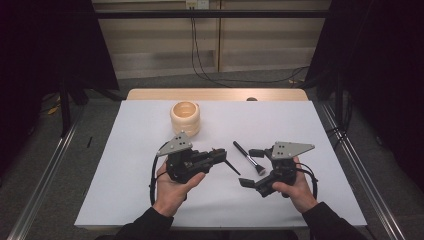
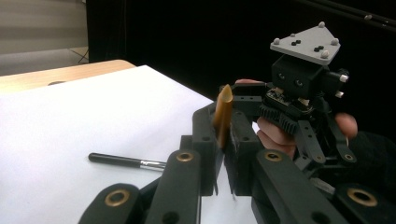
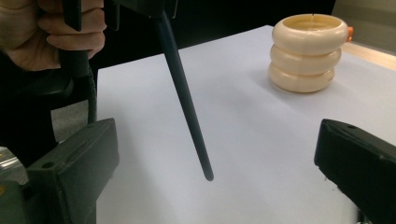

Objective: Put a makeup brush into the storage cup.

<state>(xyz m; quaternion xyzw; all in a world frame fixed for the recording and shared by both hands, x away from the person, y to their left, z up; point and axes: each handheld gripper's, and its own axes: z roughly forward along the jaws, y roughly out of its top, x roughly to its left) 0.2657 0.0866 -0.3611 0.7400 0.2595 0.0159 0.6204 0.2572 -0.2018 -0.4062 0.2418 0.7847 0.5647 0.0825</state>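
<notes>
Left gripper (image 1: 220,154) pinches a thin brush (image 2: 223,114), handle hanging free; right gripper (image 1: 251,167) spread wide around the other brush (image 1: 248,157) on the table.

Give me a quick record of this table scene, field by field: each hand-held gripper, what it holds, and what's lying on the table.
left hand-held gripper: shut on a thin brush, dark handle slanting down toward the sheet
brush tip: tan bristles stick up between the jaws
right hand-held gripper: open, nothing between the jaws
makeup brush: lies flat on the white sheet between the two grippers
cream ribbed holder: stands upright at the far side, apart from both grippers
surface: white sheet on a wooden table
</notes>
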